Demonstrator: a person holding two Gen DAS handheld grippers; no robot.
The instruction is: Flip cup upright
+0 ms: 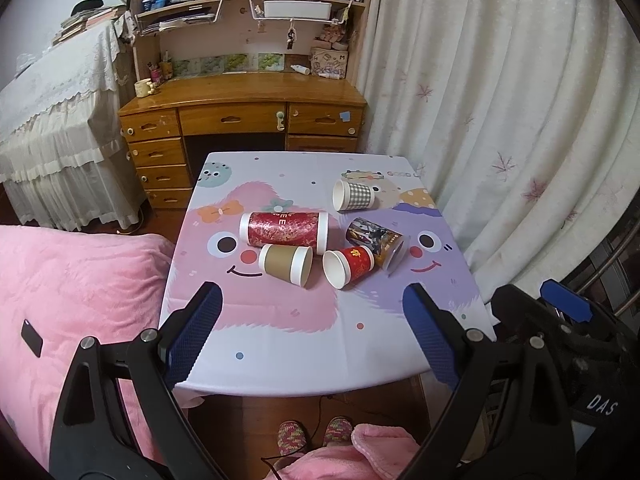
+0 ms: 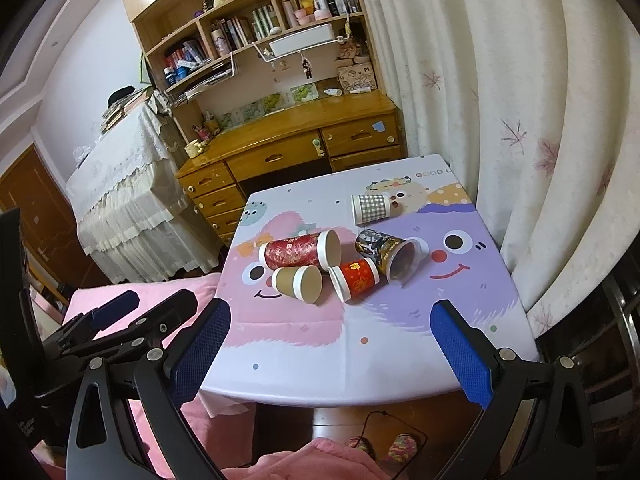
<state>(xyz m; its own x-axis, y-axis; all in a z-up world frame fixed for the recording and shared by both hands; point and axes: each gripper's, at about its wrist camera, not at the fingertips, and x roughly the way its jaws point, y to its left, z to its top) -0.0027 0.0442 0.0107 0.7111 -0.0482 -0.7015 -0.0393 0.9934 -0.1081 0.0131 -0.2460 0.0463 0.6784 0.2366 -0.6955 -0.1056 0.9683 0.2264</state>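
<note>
Several paper cups lie on their sides on the cartoon-print table (image 1: 280, 344) (image 2: 320, 360): a tall red patterned cup (image 1: 284, 229) (image 2: 298, 249), a brown cup (image 1: 285, 263) (image 2: 298, 281), a small red cup (image 1: 348, 266) (image 2: 355, 279), a dark picture-print cup (image 1: 376, 242) (image 2: 386, 252) and a checked cup (image 1: 354, 195) (image 2: 370, 207). My left gripper (image 1: 312, 312) is open and empty above the table's near edge. My right gripper (image 2: 330, 334) is open and empty, also short of the cups. Each gripper shows at the edge of the other's view.
A wooden desk (image 1: 244, 96) with bookshelves stands beyond the table. White curtains (image 1: 500, 100) hang at the right. A pink blanket (image 1: 68, 300) lies at the left. A lace-covered piece of furniture (image 1: 52, 120) is at far left. Slippered feet (image 1: 316, 434) are below.
</note>
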